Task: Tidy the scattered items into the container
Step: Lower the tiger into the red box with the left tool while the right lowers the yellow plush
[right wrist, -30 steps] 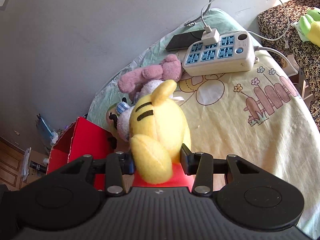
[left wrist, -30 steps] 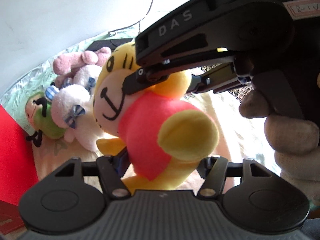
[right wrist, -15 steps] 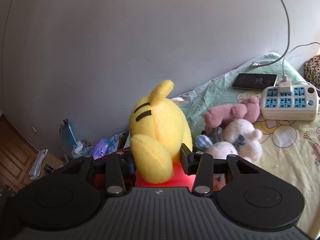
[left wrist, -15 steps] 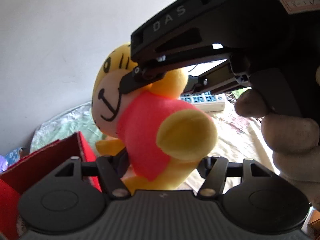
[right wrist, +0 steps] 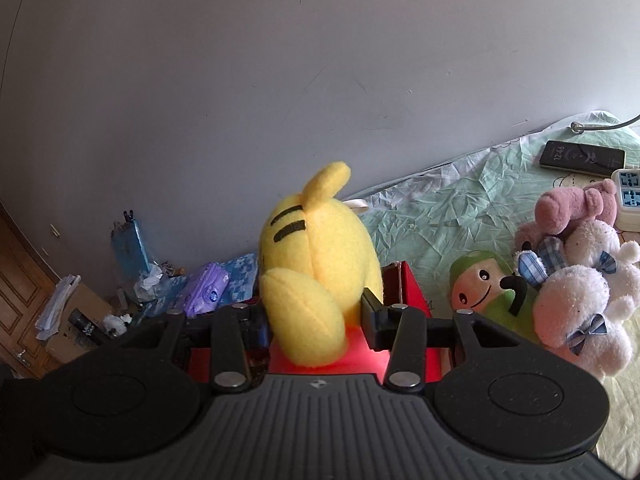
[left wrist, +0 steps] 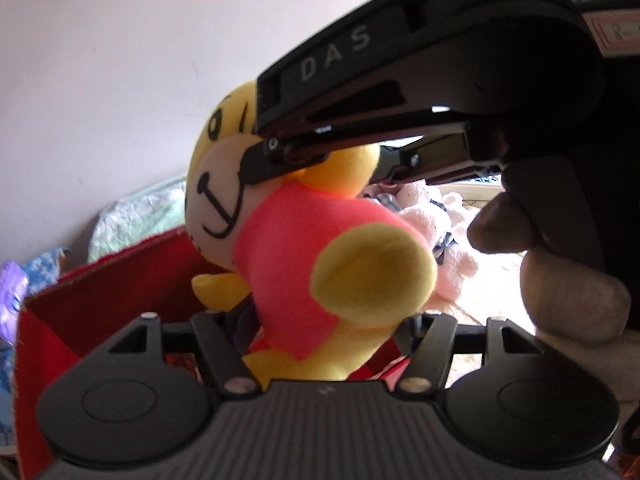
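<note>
A yellow tiger plush in a red shirt point(left wrist: 304, 248) is held by both grippers above the red box point(left wrist: 100, 304). My left gripper point(left wrist: 328, 320) is shut on its lower body. My right gripper point(right wrist: 316, 316) is shut on its upper body, seen from the back point(right wrist: 316, 248); in the left wrist view this gripper crosses the plush's neck. The red box point(right wrist: 404, 284) lies right under the plush. A green plush point(right wrist: 484, 284), white plushes point(right wrist: 576, 304) and a pink plush point(right wrist: 568, 208) lie on the bed at the right.
A phone point(right wrist: 580, 158) and a power strip point(right wrist: 628, 196) lie on the bedsheet point(right wrist: 440, 216) by the wall. Clutter, with a purple pack point(right wrist: 206, 294) and a cardboard box point(right wrist: 68, 320), lies on the floor at the left.
Both grippers have carried the tiger plush left, from above the bed to above the red box. The other plushes have shifted to the right of the views.
</note>
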`<act>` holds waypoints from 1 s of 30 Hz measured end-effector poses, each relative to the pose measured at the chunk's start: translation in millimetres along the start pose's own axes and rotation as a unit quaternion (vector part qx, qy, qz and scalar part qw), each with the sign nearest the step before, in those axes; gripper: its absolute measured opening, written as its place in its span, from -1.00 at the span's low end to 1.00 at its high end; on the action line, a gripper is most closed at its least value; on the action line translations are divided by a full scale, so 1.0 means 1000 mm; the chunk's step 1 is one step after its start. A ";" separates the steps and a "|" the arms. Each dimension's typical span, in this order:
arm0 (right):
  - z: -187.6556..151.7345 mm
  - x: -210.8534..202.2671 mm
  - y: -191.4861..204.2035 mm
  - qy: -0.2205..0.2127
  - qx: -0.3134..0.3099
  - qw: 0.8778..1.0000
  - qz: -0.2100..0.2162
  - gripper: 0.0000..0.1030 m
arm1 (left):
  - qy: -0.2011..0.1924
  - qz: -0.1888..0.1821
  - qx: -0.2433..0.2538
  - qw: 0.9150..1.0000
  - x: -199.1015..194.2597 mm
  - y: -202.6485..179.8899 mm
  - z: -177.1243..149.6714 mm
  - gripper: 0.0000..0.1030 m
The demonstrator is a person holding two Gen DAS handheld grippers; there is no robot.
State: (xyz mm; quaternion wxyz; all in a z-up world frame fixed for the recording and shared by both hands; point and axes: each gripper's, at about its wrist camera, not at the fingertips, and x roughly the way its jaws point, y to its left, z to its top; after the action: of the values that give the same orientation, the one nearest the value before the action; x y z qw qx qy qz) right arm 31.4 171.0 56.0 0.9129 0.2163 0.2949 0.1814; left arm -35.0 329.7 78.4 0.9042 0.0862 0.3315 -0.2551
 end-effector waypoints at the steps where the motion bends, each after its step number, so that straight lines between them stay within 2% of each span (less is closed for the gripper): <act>1: -0.003 0.003 0.002 0.000 -0.005 1.000 -0.009 -0.14 | 0.005 -0.008 -0.006 1.000 0.006 0.005 -0.002 0.27; 7: -0.018 0.029 0.024 -0.002 -0.066 0.995 -0.072 -0.14 | 0.032 -0.059 -0.043 0.997 0.045 0.025 -0.012 0.21; 8: -0.021 0.036 0.028 0.005 -0.081 0.992 -0.092 -0.14 | 0.034 -0.065 -0.045 0.996 0.051 0.028 -0.012 0.22; 11: -0.020 0.046 0.035 0.018 -0.099 0.988 -0.115 -0.15 | 0.038 -0.085 -0.052 0.994 0.063 0.034 -0.008 0.20; 15: -0.015 0.056 0.053 0.061 -0.145 0.975 -0.154 -0.15 | 0.047 -0.111 -0.063 0.991 0.076 0.040 -0.001 0.12; 19: -0.009 0.065 0.060 0.106 -0.145 0.969 -0.172 -0.14 | 0.057 -0.158 -0.090 0.982 0.088 0.052 0.007 0.11; 24: -0.011 0.089 0.040 0.141 -0.109 0.966 -0.185 -0.14 | 0.075 -0.157 -0.099 0.980 0.121 0.057 0.014 0.17; 26: -0.013 0.092 0.037 0.143 -0.111 0.966 -0.183 -0.12 | 0.074 -0.161 -0.100 0.979 0.130 0.059 0.019 0.17; 27: -0.014 0.092 0.038 0.142 -0.114 0.966 -0.182 -0.10 | 0.073 -0.159 -0.106 0.979 0.138 0.076 0.021 0.22; 30: -0.015 0.092 0.040 0.138 -0.116 0.967 -0.178 -0.06 | 0.070 -0.146 -0.112 0.980 0.129 0.086 0.006 0.32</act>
State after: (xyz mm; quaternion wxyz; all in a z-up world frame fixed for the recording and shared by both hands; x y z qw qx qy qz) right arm 84.0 250.7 22.7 0.8997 0.0262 0.4287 0.0774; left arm 96.4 349.4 -1.0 0.8358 -0.0472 0.4297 -0.3386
